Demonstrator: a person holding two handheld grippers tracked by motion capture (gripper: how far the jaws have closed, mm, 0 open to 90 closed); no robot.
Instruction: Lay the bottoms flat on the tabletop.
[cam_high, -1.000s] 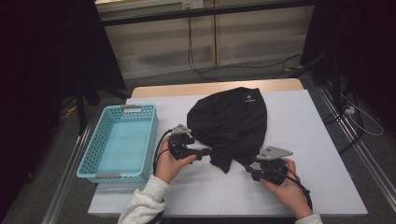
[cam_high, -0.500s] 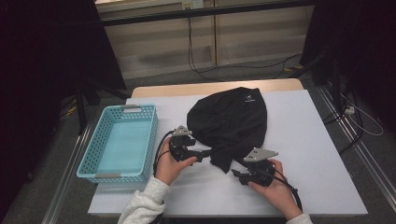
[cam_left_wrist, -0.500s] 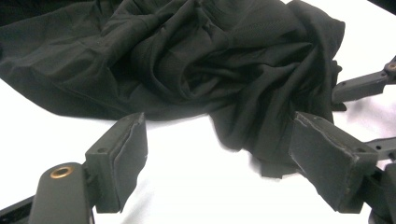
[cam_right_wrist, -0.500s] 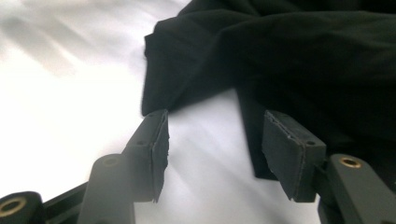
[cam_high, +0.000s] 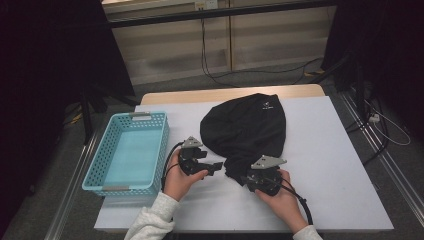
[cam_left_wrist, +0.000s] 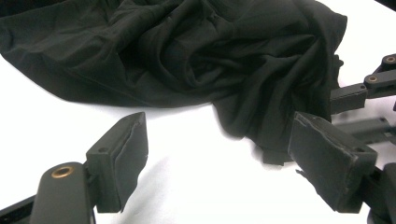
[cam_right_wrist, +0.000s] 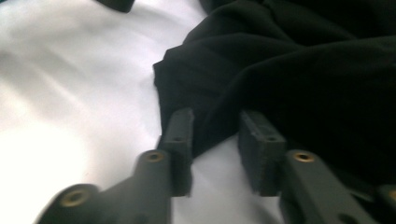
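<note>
A black garment (cam_high: 245, 127) lies crumpled in the middle of the white table (cam_high: 330, 165). My left gripper (cam_high: 218, 166) stands open just left of the garment's lower end, with bare table between its jaws (cam_left_wrist: 219, 135) and the cloth (cam_left_wrist: 187, 51) a little beyond them. My right gripper (cam_high: 243, 176) is at the garment's lower corner. Its jaws have just been closing, and a fold of the cloth's edge (cam_right_wrist: 299, 70) lies between them (cam_right_wrist: 215, 121), with a gap still showing beside the pads. Part of the right gripper (cam_left_wrist: 359, 93) appears at the right of the left gripper view.
A light blue plastic basket (cam_high: 102, 155) stands at the table's left side, beside my left hand. White table surface extends right of and in front of the garment. Cables run over the floor past the far edge.
My right hand has slid left along the table to the garment's lower corner, and its jaws have narrowed around the cloth edge. The left gripper has stayed where it was.
</note>
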